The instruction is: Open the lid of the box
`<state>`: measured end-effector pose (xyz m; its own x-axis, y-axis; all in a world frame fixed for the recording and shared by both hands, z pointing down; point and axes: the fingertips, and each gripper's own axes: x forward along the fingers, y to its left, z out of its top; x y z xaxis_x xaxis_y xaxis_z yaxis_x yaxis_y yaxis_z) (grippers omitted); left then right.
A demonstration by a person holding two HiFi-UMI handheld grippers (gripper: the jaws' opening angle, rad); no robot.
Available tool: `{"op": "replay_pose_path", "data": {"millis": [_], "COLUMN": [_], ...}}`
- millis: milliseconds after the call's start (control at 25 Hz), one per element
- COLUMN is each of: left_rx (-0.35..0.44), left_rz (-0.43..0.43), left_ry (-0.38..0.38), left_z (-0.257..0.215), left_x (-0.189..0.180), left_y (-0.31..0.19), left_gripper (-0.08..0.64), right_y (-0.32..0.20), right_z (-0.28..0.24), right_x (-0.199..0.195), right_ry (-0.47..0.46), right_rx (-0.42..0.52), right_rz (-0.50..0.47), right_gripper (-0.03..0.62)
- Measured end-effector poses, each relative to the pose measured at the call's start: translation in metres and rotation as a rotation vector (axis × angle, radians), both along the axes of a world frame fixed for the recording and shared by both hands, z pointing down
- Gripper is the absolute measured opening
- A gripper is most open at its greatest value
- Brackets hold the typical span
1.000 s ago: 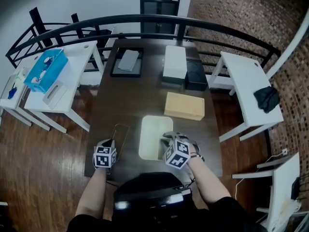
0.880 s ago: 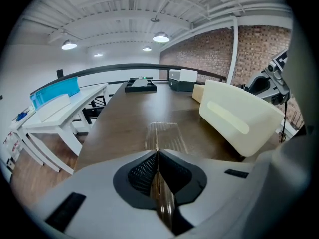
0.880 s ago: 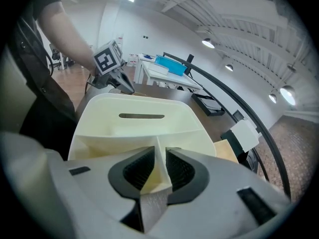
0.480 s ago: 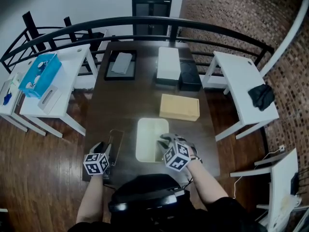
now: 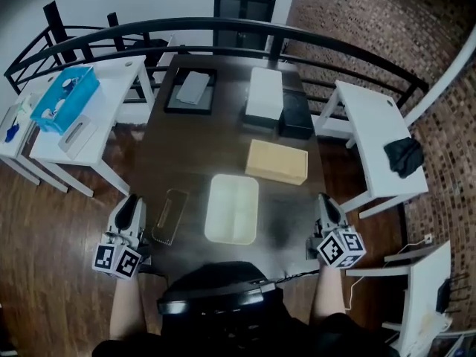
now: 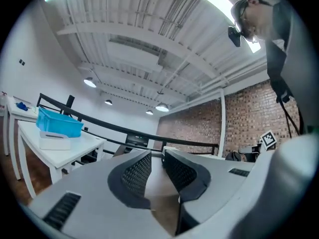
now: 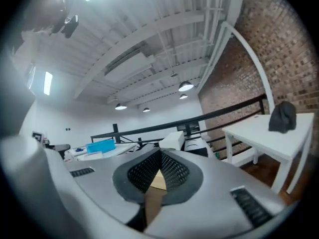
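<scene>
box sits open on the table, its clear lid now laid at nine o'clock, both tongs pulled back empty, left gripper closing, right gripper clenched, so the task looks done.

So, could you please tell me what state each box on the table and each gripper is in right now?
white box: open, lid off, looks empty.
clear lid: lying flat to the left of the white box, apart from it.
tan box: closed.
left gripper: jaws closing, a gap between them, nothing in it.
right gripper: jaws together at the tips, holding nothing.
</scene>
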<state>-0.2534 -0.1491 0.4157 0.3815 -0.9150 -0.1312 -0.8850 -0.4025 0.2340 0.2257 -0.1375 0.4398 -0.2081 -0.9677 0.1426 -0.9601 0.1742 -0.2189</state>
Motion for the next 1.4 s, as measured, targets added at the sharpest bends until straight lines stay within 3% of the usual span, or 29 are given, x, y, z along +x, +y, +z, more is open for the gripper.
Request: {"op": "replay_pose_path", "data": {"millis": [120,280,440,920,1400], "left_rx": [-0.01,-0.05,-0.049,0.024,0.0], "left_rz": [-0.014,-0.008,-0.008,0.083,0.045], "left_ry": [-0.007,0.009,0.05,0.039,0.066], "left_z": [0.002,0.017,0.016,-0.009,0.0], "left_x": [0.0,0.005,0.004,0.023,0.0], "left_y": [0.014,0.019,0.02,0.028,0.031], "left_gripper": [0.083,0.083,0.083,0.063,0.049], "right_y": [0.014,0.024,0.029,0.023,0.032], "right_z": [0.013,0.014,0.011,-0.02,-0.015], "right_x": [0.028,0.034,0.026,-0.001,0.001], "right_ry": [-0.03,-0.093,-0.065,-0.026,-0.022], "right_rx": [-0.012,-0.004,-0.006,0.069,0.056], "right_rz": [0.097,0.13,0.116,0.058,0.056], "right_gripper": [0.002,0.002,0.002,0.0,0.0]}}
